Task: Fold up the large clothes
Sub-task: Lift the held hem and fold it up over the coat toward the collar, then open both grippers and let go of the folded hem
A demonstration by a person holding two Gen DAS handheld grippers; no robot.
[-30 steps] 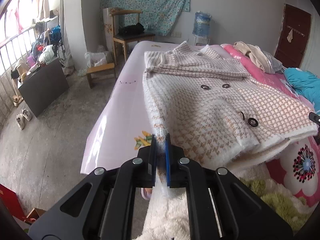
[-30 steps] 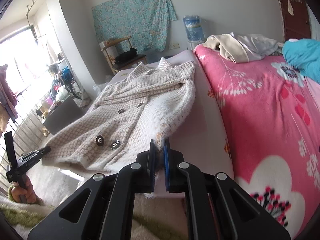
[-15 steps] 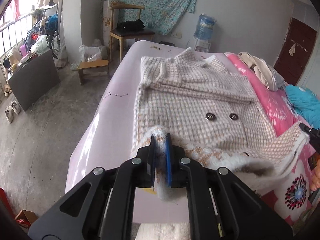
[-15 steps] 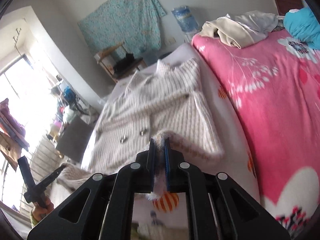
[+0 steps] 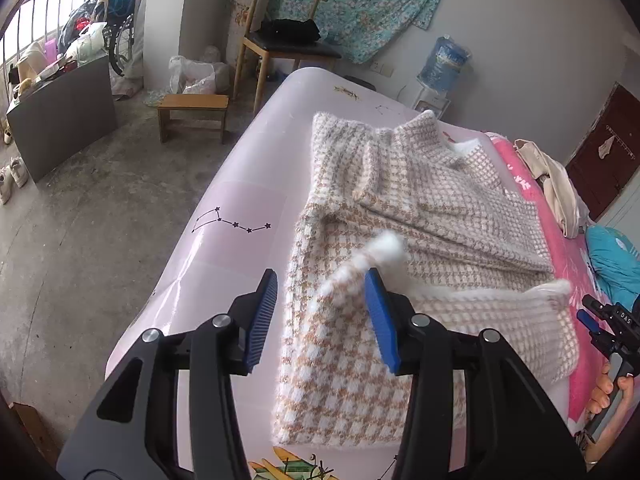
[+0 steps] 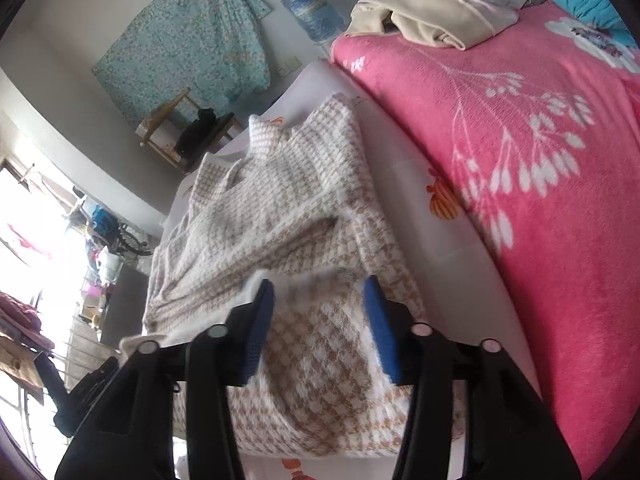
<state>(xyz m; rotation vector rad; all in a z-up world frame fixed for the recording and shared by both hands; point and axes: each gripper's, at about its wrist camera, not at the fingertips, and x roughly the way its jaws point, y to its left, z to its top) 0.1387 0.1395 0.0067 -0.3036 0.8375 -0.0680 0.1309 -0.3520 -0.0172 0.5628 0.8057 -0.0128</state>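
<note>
A cream and tan houndstooth coat (image 5: 420,208) lies on the pale pink sheet (image 5: 224,248), its lower half folded up over the body. My left gripper (image 5: 321,285) hovers over the fold's left side with its jaws opening. The fluffy hem corner (image 5: 380,252) is blurred and hangs loose beside the right pad (image 5: 380,320), unpressed. In the right wrist view my right gripper (image 6: 319,286) is also opening above the coat (image 6: 280,200), and the hem edge (image 6: 316,280) lies free between its pads. That gripper (image 5: 608,324) and the hand holding it show at the left view's right edge.
A pink floral blanket (image 6: 520,160) covers the bed's right side, with cream clothes (image 6: 432,12) and a blue garment (image 5: 612,256) on it. The bed's left edge drops to concrete floor, where a stool (image 5: 192,108), a wooden chair (image 5: 280,40) and a water bottle (image 5: 440,64) stand.
Both grippers carried the coat's hem from the bed's foot up over the body toward the collar. Both were shut on the hem; now both have opened and let it go.
</note>
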